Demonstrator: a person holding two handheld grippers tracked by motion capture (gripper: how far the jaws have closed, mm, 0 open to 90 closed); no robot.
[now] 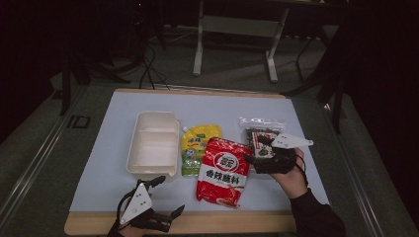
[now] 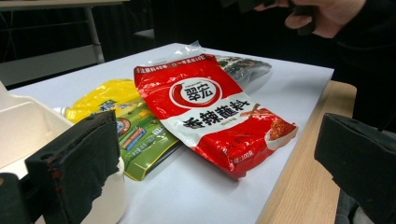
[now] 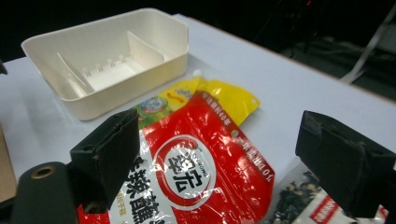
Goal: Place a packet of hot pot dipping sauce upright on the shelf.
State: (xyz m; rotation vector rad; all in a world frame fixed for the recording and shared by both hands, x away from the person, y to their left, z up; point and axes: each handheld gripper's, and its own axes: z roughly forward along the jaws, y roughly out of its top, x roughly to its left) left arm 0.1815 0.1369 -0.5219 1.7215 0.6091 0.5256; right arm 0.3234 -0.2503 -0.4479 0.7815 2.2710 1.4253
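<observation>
The right gripper (image 1: 264, 148) hangs wide open over the red bag (image 1: 223, 171) and clear bag (image 1: 258, 132), and the left gripper (image 1: 168, 197) is wide open near the white box (image 1: 153, 143).

red pouch (image 1: 223, 171) mid-table, r gripper (image 1: 260, 154) just right of it over dark bag (image 1: 259, 134), l gripper (image 1: 168, 197) near edge.

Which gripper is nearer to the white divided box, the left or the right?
Left. The left gripper sits just below the white box, near its front edge; the right gripper is across the packets, over the dark bag.
</observation>
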